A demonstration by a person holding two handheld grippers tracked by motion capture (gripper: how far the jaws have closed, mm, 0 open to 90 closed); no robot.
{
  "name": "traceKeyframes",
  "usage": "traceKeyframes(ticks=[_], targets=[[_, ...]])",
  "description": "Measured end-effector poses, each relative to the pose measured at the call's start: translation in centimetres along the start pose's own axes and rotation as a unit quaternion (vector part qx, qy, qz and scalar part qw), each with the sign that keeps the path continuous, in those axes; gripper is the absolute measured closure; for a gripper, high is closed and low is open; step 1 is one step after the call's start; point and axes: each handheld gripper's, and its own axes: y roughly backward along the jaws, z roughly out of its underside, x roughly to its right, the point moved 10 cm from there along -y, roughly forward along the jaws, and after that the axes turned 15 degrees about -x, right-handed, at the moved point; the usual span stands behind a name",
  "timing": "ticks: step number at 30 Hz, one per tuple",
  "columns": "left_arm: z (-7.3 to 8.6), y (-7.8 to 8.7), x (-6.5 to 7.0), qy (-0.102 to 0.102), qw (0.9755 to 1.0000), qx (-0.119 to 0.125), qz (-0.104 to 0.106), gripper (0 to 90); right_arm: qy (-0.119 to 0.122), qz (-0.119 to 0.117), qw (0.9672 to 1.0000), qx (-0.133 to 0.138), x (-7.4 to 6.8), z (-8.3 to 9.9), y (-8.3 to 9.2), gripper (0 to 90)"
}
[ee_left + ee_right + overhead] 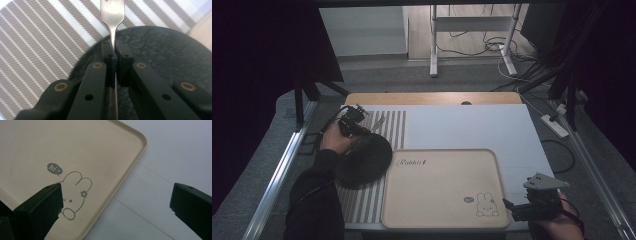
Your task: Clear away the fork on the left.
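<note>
Black, the left gripper, jaws pinched tight on the thin steel neck of a fork; tines pointing away from the pads, handle running back between the two arms toward the camera. Held above the near rim of a dark round plate, speckled and matte, with the tines reaching out past that rim over a striped placemat of grey and white bands. From the high view, same left gripper at the far left of the table, gripped by a hand in a dark sleeve; fork slanting up and to the right from it, plate just below and nearer the person, placemat showing beyond and in front of the plate.

Touching or just beside the plate's right edge, a beige square tray with raised rim, script lettering near its far left corner and a small rabbit drawing near its near right corner. Lying bare on a white table top.

At the tray's near right corner, the right gripper, jaws spread wide and holding nothing. In its own view, right gripper hanging over the seam between tray rim and white surface, one jaw above the rabbit print, the other above bare white.
</note>
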Motion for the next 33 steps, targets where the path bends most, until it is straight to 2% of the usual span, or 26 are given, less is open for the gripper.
traceKeyframes(ticks=[9,18,25,33], targets=[[0.5,-0.4,2.4,-0.011,0.9997,-0.004,0.020,86.5,0.001,-0.001,1.0000,0.001,0.0,0.0,0.0,0.0],[1.1,-0.4,4.7,-0.016,0.9996,-0.010,0.023,86.5,0.004,-0.003,1.0000,0.002,-0.1,0.0,0.1,0.0],[1.8,0.2,6.5,-0.018,0.9996,-0.005,0.022,86.4,0.015,0.001,0.9999,-0.001,-0.3,0.0,0.0,0.0],[2.8,0.5,8.6,-0.019,0.9993,-0.004,0.032,86.5,0.017,0.002,0.9998,0.002,-0.4,0.0,0.1,0.0]])
